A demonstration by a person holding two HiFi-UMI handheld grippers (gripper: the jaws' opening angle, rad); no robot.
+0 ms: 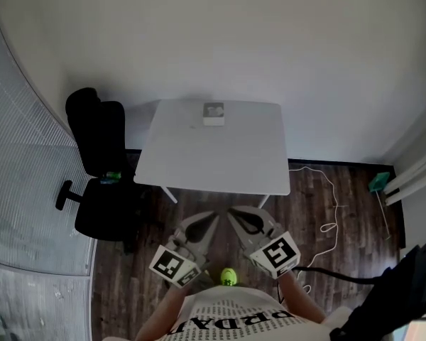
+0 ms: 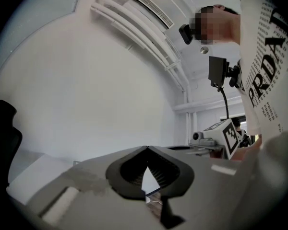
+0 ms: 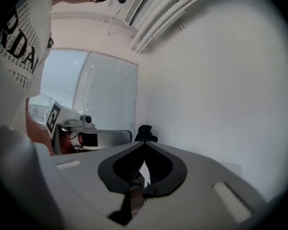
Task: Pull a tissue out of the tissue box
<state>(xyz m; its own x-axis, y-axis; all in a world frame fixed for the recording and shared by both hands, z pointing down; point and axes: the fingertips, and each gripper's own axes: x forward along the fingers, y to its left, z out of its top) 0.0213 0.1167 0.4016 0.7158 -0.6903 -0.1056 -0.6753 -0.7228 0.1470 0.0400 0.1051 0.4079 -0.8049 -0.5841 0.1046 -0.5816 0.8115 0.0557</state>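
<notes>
Left gripper (image 1: 210, 219): jaws closed, empty. Right gripper (image 1: 234, 214): also clenched on nothing. Tissue box (image 1: 214, 114) sits at the far edge of the table (image 1: 199, 163), well apart. Approach the box, open one gripper, brace the box with the other.

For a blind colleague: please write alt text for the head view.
A person holds the left gripper and right gripper, both shut, before a white table with a tissue box at its far edge. A black office chair stands left of it.
</notes>
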